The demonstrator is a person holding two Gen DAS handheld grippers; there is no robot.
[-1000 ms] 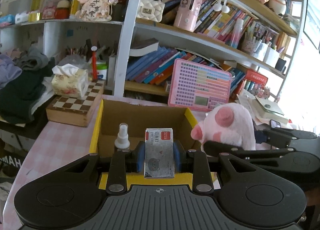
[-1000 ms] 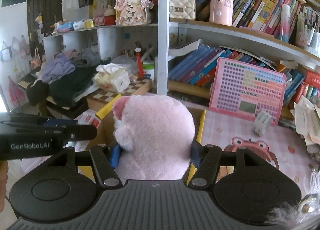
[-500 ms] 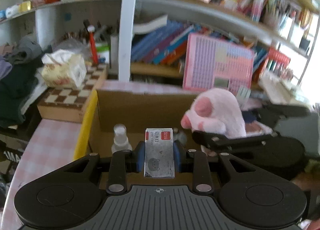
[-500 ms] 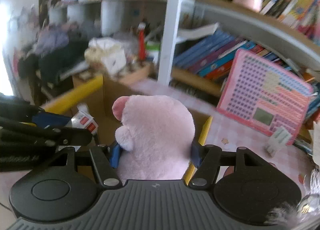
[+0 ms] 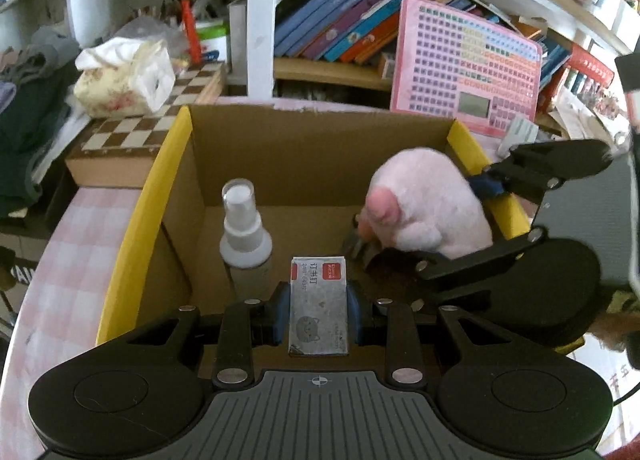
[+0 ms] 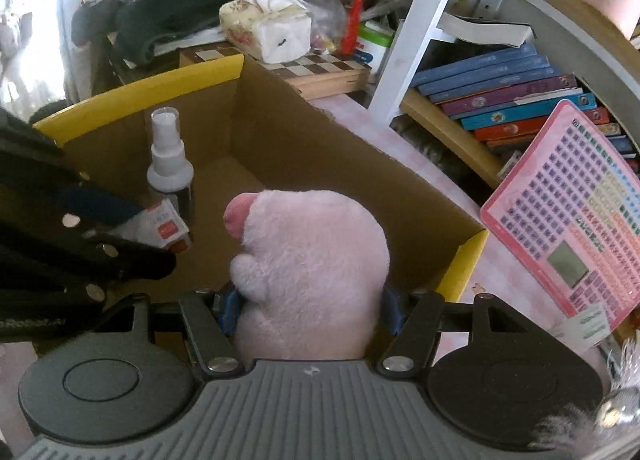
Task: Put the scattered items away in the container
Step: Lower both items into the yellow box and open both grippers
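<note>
Left gripper (image 5: 319, 314) clamps staple box (image 5: 319, 306), right gripper (image 6: 310, 310) clamps pink plush (image 6: 312, 260); lower both inside cardboard box (image 5: 176, 164), clear of spray bottle (image 5: 244, 236), then release

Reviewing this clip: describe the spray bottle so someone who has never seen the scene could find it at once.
Find the open cardboard box with yellow flaps, in front of the bookshelf. Inside it, near its left wall in the left wrist view, the spray bottle stands upright. Its white pump and clear cap set it apart from the flat staple box and the pink plush toy beside it.
</note>
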